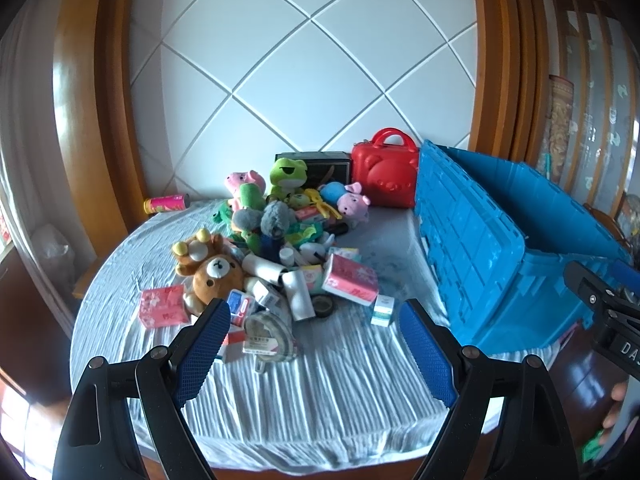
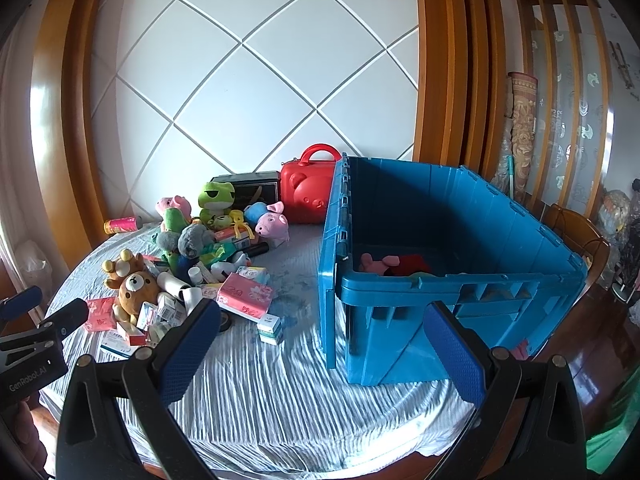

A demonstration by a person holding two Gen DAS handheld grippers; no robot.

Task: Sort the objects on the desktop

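Beyond left gripper wide jaws: toy pile, untouched.

A crinkled, matt pale-blue cloth covers the round table. The big blue plastic crate is ribbed, with a dull sheen. The red bear-faced plastic case is smooth and glossy. The brown bear toy and green frog toy are soft plush. Curved wooden frames shine with varnish. Blue finger pads look finely textured and rubbery.
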